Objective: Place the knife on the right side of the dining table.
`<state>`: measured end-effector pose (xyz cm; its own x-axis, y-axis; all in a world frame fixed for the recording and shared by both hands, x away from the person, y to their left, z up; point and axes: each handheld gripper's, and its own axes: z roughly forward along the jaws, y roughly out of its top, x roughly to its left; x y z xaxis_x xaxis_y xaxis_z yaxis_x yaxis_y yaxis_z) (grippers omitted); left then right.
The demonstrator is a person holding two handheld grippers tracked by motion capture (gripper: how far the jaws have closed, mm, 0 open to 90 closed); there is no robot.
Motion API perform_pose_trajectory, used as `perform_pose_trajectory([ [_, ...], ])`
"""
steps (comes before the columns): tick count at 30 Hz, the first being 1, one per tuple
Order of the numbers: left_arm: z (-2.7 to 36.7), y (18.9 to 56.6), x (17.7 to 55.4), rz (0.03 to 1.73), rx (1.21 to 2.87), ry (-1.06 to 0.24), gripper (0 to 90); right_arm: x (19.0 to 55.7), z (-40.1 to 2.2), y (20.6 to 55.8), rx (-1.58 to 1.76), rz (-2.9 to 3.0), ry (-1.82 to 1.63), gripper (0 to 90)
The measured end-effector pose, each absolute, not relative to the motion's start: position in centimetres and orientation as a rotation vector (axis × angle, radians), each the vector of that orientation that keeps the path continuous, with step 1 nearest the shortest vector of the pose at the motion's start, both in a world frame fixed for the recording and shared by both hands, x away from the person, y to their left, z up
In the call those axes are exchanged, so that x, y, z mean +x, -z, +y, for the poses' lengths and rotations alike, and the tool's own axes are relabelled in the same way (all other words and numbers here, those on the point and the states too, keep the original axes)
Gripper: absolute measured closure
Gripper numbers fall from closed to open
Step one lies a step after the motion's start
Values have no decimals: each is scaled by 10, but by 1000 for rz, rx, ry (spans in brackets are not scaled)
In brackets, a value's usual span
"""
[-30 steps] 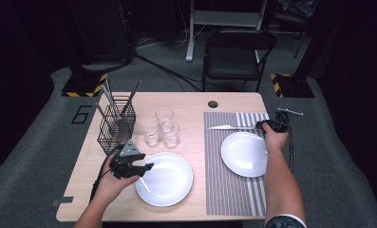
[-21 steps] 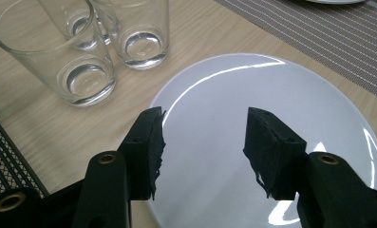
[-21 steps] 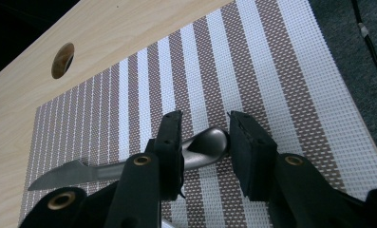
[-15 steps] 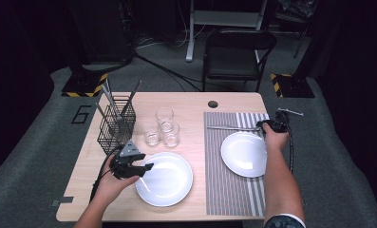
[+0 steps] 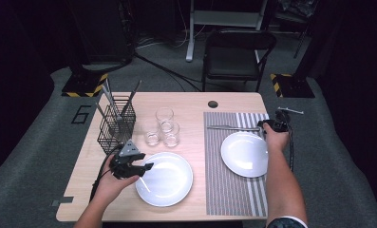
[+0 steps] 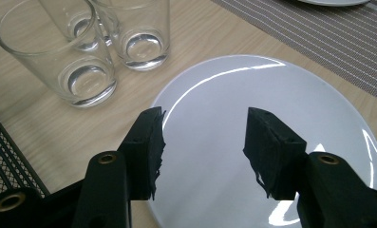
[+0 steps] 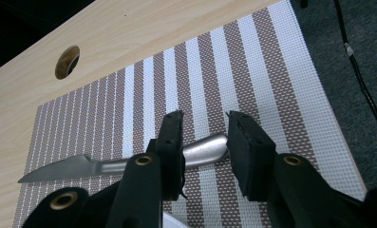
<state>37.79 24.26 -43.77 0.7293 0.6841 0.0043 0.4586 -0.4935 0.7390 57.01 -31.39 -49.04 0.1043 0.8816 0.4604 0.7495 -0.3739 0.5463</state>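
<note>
Right gripper: jaws parted astride silver metal knife, near striped woven placemat's far edge.
Left gripper: jaws apart, empty, over round white plate's rim.

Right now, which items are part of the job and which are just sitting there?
In play:
knife, handle between the right gripper jaws
striped placemat
plate on it
left gripper, open over near plate

Idle:
three glasses
wire basket
chair
</note>
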Motion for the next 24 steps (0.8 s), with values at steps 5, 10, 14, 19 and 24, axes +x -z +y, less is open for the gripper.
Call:
perform_pose_trajectory([
  [5, 244, 437, 378, 858, 2185, -381, 477, 568, -317, 485, 2184, 1634, -1127, 665],
  [10, 247, 436, 379, 861, 2178, -375, 477, 565, -316, 481, 2173, 1649, -1098, 665],
  [14, 248, 435, 381, 864, 2170, -374, 477, 561, -311, 473, 2154, 1654, -1102, 665],
  [19, 249, 433, 385, 859, 2152, -369, 477, 555, -305, 466, 2114, 1699, -1064, 659],
  [24, 249, 432, 388, 867, 2133, -357, 477, 547, -300, 456, 2065, 1724, -1060, 657],
])
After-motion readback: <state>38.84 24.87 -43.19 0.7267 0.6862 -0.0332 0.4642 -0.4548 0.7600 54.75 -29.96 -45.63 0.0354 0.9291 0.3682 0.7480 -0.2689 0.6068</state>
